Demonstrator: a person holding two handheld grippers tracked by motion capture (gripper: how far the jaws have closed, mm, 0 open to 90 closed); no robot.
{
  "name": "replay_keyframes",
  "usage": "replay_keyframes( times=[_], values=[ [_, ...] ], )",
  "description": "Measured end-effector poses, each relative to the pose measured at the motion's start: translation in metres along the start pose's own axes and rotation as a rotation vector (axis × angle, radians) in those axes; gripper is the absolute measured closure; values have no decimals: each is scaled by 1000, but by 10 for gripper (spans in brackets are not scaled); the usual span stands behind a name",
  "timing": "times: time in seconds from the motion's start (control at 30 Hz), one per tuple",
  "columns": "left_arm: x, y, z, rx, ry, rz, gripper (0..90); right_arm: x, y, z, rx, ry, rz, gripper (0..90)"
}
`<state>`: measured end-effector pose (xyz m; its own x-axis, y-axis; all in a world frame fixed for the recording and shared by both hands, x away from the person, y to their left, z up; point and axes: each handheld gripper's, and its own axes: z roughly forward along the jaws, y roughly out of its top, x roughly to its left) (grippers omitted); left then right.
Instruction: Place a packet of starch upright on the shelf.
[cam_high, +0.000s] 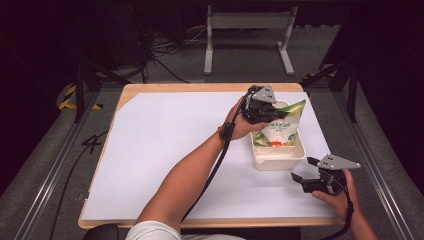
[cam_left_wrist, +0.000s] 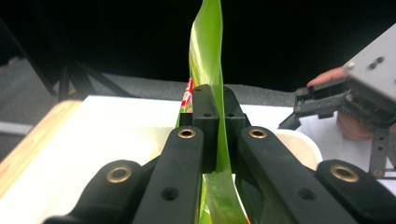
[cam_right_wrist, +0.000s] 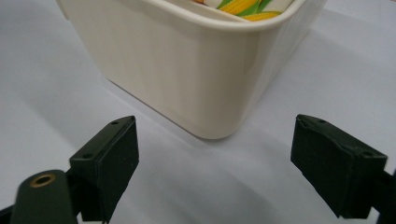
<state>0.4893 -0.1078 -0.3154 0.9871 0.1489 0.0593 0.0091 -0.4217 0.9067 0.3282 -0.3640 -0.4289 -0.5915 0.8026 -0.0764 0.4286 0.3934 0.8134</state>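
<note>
Table: wooden top covered by a white sheet, wood showing along the far and left edges. Tub: cream plastic, rectangular, standing on the white sheet toward the table's right side; in the right gripper view its rounded near corner faces the camera. Snack bag: green and white with a corn picture, standing tilted in the tub, its top edge rising above the rim; in the left gripper view its green edge runs upward between the jaws. Left gripper: held in the person's left hand over the tub's far end, jaws closed tight on the bag's upper edge; seen also in its own view with both black jaws pressed against the green film. Right gripper: held in the right hand on the near right of the sheet, just beside the tub's near corner, jaws spread wide and holding nothing; in its own view the two jaws stand well apart above the white sheet, short of the tub
</note>
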Motion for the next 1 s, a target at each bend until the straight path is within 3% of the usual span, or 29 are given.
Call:
replay_keyframes(
  times=[0.03, 0.1, 0.17, 0.23, 0.37, 0.47, 0.5, 0.53, 0.57, 0.7, 0.8, 0.83, 0.97, 1.0],
  values=[
    [1, -1, -1, 3, 6, 1, 894, 0, 0, 0, 0, -2, 0, 150],
    [3, -4, -3, -9, -20, -9, 894, 0, 0, 0, -1, -1, 0, 150],
    [-2, -3, -3, 2, -27, 10, 894, -1, 0, 0, -1, -2, 4, 150],
    [-7, -4, -1, 23, 3, 45, 894, -1, 0, 0, 0, -2, 4, 150],
    [-9, -5, 2, 42, -4, 64, 893, 0, 0, 0, -1, -2, 2, 150],
    [-12, -6, 4, 63, 36, 97, 893, 0, 0, 0, -1, -2, 1, 150],
    [-11, -5, 3, 52, 38, 85, 892, 0, 0, 0, -2, -4, 2, 150],
    [-8, -5, 2, 27, 8, 42, 892, 0, 0, -1, -3, -3, 3, 150],
    [-7, -5, 1, 21, 2, 30, 893, 0, 0, -1, -4, -2, 2, 151],
    [-11, -3, -1, 30, 2, 64, 893, -1, 0, -1, -4, -2, 5, 150],
    [-15, 0, 0, 47, 38, 87, 888, -1, 0, -1, -3, -2, 9, 150],
    [-15, 1, 0, 42, 68, 76, 799, -1, 0, -1, -3, -1, 7, 150],
    [-14, 2, -4, 8, 63, 75, 633, 0, 0, -1, -4, -1, 2, 150],
    [-14, 2, -7, -6, 60, 63, 633, 0, 0, -1, -5, -1, 1, 151]
  ],
)
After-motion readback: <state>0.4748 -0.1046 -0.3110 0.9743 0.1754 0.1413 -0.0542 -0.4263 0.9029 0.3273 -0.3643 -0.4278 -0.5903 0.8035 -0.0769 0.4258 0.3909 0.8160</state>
